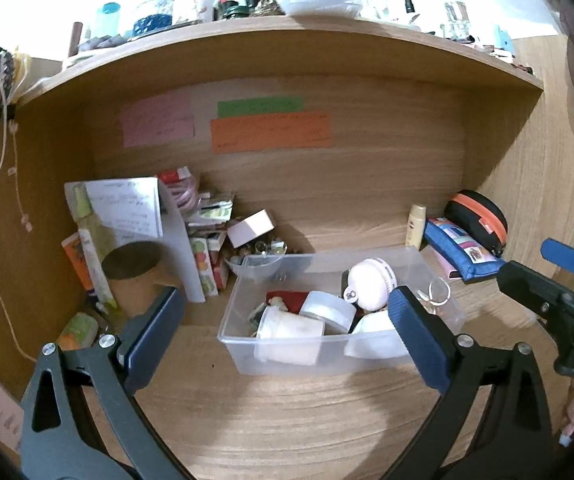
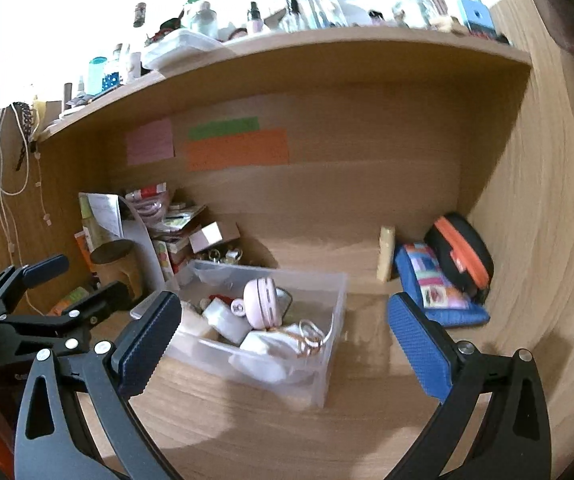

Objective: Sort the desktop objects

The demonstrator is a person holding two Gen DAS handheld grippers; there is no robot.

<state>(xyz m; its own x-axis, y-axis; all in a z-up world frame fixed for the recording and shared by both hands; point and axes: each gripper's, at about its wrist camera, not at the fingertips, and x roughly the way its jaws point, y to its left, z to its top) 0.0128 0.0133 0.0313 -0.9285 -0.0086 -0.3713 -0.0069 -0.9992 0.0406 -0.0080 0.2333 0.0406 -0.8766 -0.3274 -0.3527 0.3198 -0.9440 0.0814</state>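
Left gripper [image 1: 287, 332]: fingers spread wide, nothing held | right gripper [image 2: 283, 344]: fingers fully spread, nothing held | clear bin [image 1: 287, 360]: seen on surface [image 1: 287, 432], filled.

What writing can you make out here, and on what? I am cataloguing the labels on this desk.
"DA": white letters, cut off at the frame edge, on the right gripper body.
Pink note, green strip, orange strip: faint handwriting, too blurred to read.
White paper sheet on the left: handwritten lines, unreadable.
Small cartons and blue pouch: printed pictures only, no legible words.
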